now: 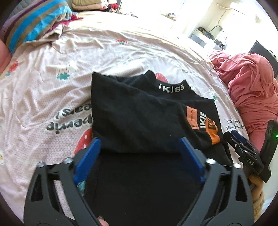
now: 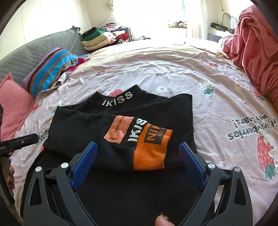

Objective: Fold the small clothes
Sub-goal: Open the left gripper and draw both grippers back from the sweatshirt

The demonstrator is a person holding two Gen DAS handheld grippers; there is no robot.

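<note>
A black knit top with white IKISS lettering and an orange cuff [image 2: 121, 128] lies folded on the pink strawberry-print bed sheet [image 2: 173, 69]. Both left gripper [image 1: 139, 147] and right gripper [image 2: 137, 153] hover at its 6 o'clock edge, blue fingers [image 2: 83, 163] wide, holding nothing.

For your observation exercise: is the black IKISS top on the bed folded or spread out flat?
Folded. The black top lies as a compact block on the bedsheet, its orange-cuffed sleeve laid across the body below the lettered collar.

A sunlit window [image 2: 175, 15] brightens cream walls [image 2: 57, 17] behind a bed [image 2: 156, 60] with grey quilted headboard [image 2: 26, 50].
</note>
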